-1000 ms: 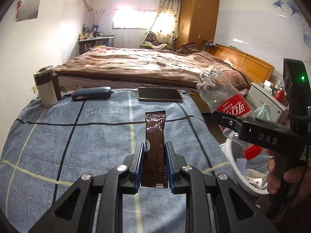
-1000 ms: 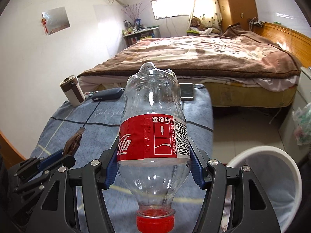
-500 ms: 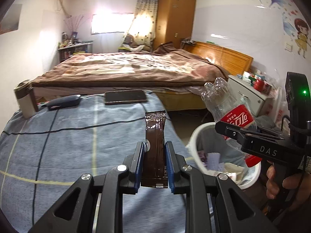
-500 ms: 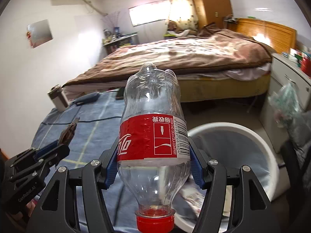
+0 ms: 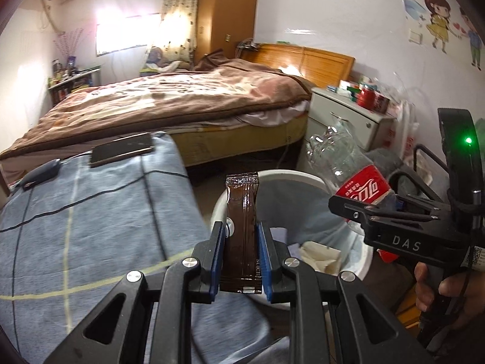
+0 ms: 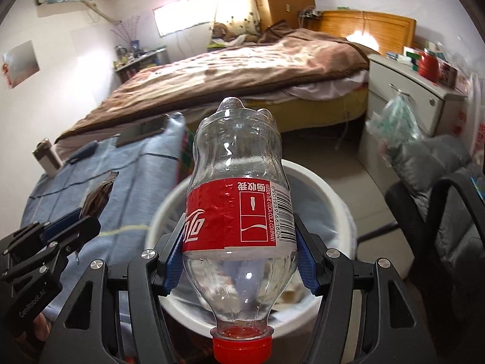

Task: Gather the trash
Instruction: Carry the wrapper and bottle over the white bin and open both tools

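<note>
Two grippers are loaded as I look down at the white trash bin, which holds crumpled paper and sits on the floor beside the blue checked bedspread. My right gripper clamps the empty cola bottle, cap toward me, above the bin. My left gripper pinches the brown wrapper over the bin's near rim.

Brown-blanketed bed, wooden wardrobe, bright window, white walls
</note>
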Demonstrator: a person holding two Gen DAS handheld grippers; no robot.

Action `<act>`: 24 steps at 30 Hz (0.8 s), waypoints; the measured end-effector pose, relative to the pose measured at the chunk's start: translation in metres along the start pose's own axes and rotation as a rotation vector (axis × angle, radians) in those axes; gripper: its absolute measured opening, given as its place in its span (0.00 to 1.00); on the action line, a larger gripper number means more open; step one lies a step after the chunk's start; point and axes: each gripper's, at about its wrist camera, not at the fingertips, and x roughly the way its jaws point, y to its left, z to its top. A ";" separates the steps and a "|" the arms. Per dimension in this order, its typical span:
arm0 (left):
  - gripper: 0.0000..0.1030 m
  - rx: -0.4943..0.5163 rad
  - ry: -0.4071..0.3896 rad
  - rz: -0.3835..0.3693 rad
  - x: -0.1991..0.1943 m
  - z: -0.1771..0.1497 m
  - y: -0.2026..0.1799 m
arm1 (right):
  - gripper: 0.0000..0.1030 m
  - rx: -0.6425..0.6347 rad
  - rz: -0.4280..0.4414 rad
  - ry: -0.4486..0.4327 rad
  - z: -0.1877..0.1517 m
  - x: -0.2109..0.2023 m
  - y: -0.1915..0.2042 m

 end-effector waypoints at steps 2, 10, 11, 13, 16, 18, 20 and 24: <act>0.22 0.011 0.019 -0.014 0.009 0.001 -0.008 | 0.62 0.008 -0.021 0.022 -0.001 0.004 -0.008; 0.22 0.022 0.092 -0.029 0.040 -0.006 -0.029 | 0.62 0.021 -0.079 0.109 -0.012 0.025 -0.027; 0.22 0.020 0.098 -0.028 0.043 -0.007 -0.029 | 0.62 0.021 -0.084 0.119 -0.014 0.027 -0.029; 0.22 0.020 0.102 -0.030 0.045 -0.008 -0.031 | 0.62 0.023 -0.092 0.132 -0.015 0.029 -0.031; 0.23 0.012 0.107 -0.027 0.048 -0.008 -0.030 | 0.62 0.029 -0.084 0.133 -0.016 0.030 -0.034; 0.27 0.003 0.112 -0.030 0.050 -0.008 -0.027 | 0.62 0.032 -0.081 0.121 -0.016 0.029 -0.034; 0.42 -0.006 0.115 -0.032 0.050 -0.008 -0.024 | 0.62 0.033 -0.082 0.114 -0.015 0.029 -0.035; 0.50 -0.021 0.106 -0.035 0.047 -0.009 -0.021 | 0.63 0.037 -0.072 0.089 -0.013 0.026 -0.035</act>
